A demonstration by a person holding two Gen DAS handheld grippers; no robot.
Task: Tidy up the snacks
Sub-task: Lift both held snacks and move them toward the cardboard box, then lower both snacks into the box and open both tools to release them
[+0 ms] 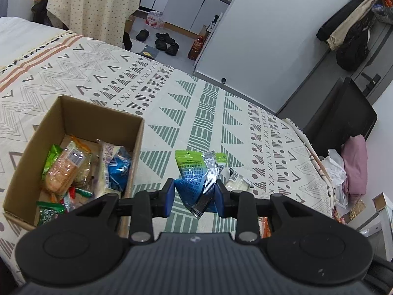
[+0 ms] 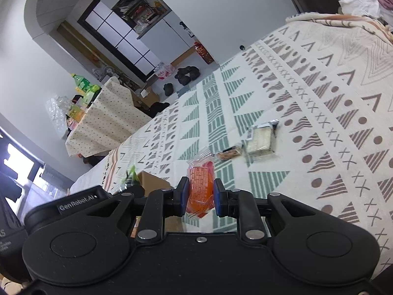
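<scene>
My left gripper (image 1: 195,193) is shut on a green and blue snack packet (image 1: 194,174), held above the patterned bedspread just right of a cardboard box (image 1: 98,115). The box holds several snack packets (image 1: 68,164). My right gripper (image 2: 201,196) is shut on an orange snack packet (image 2: 200,184) above the bedspread. A white cracker packet (image 2: 260,137) and a small brown snack packet (image 2: 228,153) lie on the bedspread beyond it. The white packet also shows in the left wrist view (image 1: 237,180). The box corner (image 2: 152,182) shows left of the right gripper.
The bedspread (image 1: 196,113) covers a bed. A covered table (image 1: 91,7) stands beyond the bed's far edge, with shoes (image 1: 167,41) on the floor. A black chair (image 1: 341,113) and pink cloth (image 1: 353,164) sit off the right edge.
</scene>
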